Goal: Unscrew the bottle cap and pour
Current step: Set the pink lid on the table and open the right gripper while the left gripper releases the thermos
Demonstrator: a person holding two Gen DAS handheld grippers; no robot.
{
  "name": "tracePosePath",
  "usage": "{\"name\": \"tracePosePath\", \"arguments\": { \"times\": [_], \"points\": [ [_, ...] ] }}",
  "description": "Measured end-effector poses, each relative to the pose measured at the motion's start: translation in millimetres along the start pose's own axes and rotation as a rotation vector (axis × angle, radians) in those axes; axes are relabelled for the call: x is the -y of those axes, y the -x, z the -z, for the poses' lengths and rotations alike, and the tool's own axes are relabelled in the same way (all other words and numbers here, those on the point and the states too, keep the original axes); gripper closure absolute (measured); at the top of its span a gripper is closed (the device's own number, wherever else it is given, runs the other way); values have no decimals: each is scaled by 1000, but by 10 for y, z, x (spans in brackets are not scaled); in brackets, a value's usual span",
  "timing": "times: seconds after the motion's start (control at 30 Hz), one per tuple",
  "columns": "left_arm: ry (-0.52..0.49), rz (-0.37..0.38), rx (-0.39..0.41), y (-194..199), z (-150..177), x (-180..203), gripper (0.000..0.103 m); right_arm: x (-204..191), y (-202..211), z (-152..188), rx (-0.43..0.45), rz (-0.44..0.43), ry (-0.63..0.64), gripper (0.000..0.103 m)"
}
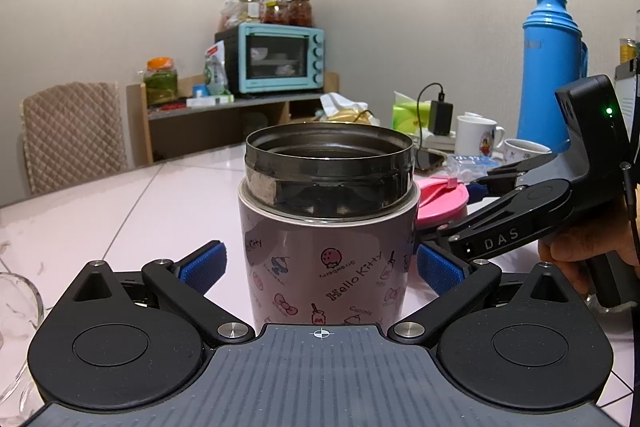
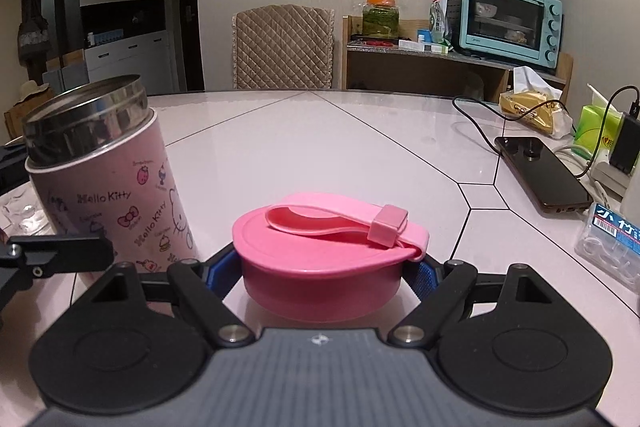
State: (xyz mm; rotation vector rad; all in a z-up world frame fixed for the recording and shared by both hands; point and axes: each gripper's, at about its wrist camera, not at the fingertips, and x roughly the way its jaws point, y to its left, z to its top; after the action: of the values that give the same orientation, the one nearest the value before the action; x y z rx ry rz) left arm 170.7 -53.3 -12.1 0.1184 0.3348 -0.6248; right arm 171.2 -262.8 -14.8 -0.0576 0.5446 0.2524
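A: Left wrist view: pink Hello Kitty flask upright on the pale table, steel mouth uncovered. Left gripper straddling the flask body, blue pads on both flanks. Contact with the wall not resolvable; jaws spread wide either way.

B: Right gripper seen there too?

A: Yes, coming in from the right, held by a hand, tips at the pink cap just right of the flask.

B: Right wrist view: right gripper closed onto the pink cap, blue pads pressed to both sides, carry strap folded across the cap's top. Cap low over the table, resting or slightly raised not clear. Flask near left, apart from the cap.

A: Clutter?

B: Phone on a charging cable to the right, clear plastic box at the near right edge, tissue pack and yellow bag beyond. Glassware at far left, behind the flask.

A: Blue thermos and two mugs far right. Quilted chair and teal toaster oven on a shelf by the wall.
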Motion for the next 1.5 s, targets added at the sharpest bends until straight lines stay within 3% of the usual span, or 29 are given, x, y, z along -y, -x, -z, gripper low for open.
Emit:
{"name": "tracePosePath", "arguments": {
  "times": [1.13, 1.5],
  "points": [
    [0, 7, -2, 6, 15, -48, 0, 139, -211, 48, -80, 10, 14, 16],
    [-1, 6, -3, 0, 12, -42, 0, 139, -202, 52, -80, 17, 8, 8]
  ]
}}
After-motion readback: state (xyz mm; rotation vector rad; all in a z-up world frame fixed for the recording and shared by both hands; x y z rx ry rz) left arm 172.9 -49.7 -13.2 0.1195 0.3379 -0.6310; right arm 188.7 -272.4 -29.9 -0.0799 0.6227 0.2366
